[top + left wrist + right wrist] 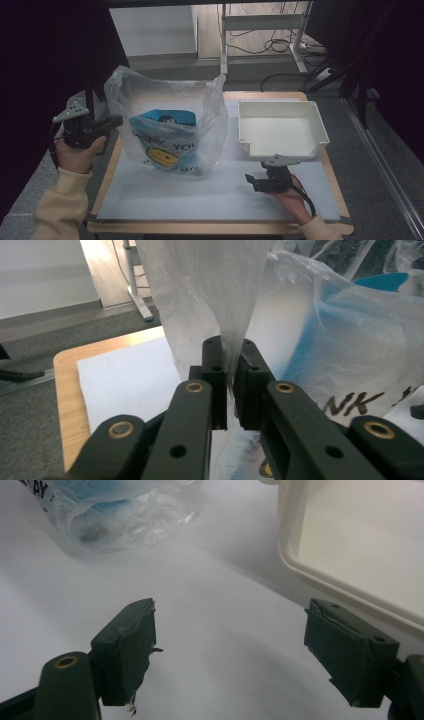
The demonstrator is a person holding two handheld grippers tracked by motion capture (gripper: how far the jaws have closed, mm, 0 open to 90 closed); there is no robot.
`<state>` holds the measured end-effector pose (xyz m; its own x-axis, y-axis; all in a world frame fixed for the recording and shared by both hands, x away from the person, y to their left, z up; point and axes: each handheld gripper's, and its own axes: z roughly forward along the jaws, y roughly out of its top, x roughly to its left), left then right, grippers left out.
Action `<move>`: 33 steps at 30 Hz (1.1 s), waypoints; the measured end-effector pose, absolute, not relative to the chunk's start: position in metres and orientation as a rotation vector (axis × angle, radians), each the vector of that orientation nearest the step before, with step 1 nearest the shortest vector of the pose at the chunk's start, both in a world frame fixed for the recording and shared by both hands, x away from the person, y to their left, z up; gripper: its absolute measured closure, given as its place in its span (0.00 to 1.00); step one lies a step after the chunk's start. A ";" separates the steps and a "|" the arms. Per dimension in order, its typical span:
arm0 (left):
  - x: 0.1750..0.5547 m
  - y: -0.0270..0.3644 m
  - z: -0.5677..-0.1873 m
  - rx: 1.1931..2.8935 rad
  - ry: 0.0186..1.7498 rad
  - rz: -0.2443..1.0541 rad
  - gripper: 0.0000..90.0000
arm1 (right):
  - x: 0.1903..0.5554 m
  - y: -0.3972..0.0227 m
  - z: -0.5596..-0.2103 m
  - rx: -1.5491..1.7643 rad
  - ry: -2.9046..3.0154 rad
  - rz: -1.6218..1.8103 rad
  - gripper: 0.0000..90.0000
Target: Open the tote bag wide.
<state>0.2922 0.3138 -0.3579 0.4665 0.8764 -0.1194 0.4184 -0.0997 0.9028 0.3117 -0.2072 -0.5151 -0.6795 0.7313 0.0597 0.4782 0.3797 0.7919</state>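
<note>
Plastic bag (220, 300) is pinched by the left hand-held gripper (230, 370); right hand-held gripper (230, 650) spread wide.

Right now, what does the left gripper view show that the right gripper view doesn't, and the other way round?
Left gripper view: the left gripper shut on the plastic bag's handle, the blue item inside, and the table's wooden edge. Right gripper view: the right gripper open over the white mat, empty, with the white tray beside it. Both show the bag and the mat.
</note>
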 end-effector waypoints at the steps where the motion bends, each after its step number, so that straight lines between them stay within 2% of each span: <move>1: 0.291 0.313 -0.358 1.709 1.114 0.570 0.96 | 0.312 -0.207 -0.515 1.064 2.342 1.191 0.23; 20: 0.281 0.319 -0.359 1.686 1.085 0.555 0.99 | 0.312 -0.208 -0.506 1.013 2.327 1.254 0.25; 33: 0.280 0.333 -0.362 1.654 1.097 0.538 0.99 | 0.322 -0.199 -0.448 0.929 2.233 1.389 0.26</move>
<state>0.2799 0.3334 -0.3624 0.4823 0.8606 -0.1636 0.3982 -0.0490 0.9160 0.3222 -0.1986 -0.4479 -0.7235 0.6888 0.0449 0.3447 0.3042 0.8881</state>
